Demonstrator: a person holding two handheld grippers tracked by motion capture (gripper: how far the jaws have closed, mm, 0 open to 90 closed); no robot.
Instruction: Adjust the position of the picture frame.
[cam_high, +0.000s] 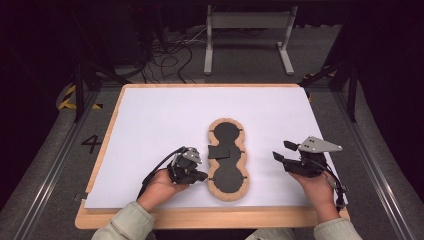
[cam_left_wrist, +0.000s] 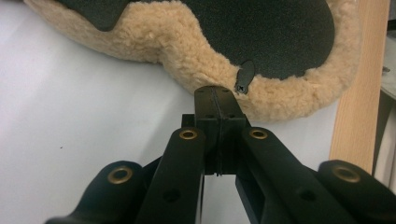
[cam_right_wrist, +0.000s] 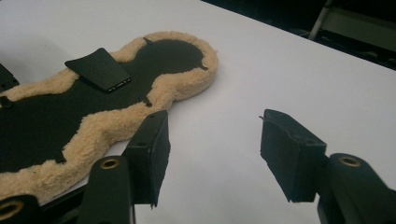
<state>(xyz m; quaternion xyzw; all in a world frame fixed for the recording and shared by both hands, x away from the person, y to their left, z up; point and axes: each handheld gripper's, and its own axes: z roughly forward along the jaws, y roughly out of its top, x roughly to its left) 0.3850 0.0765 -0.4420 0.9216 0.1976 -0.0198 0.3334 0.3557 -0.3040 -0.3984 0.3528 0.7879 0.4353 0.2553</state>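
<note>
Nosing up to the fleece pad (cam_high: 228, 158) from its left edge, the left gripper (cam_high: 199, 175) has its jaws pressed together on nothing, tips just beside the woolly rim near a small black tab (cam_left_wrist: 244, 77); the pad lies black side up mid-sheet on the white board (cam_high: 150, 125), a black flap (cam_high: 218, 151) across its waist; the right gripper (cam_high: 282, 150) waits apart to the right, jaws spread and empty; this looks like the approach; next, likely, opening to pinch the rim.
</note>
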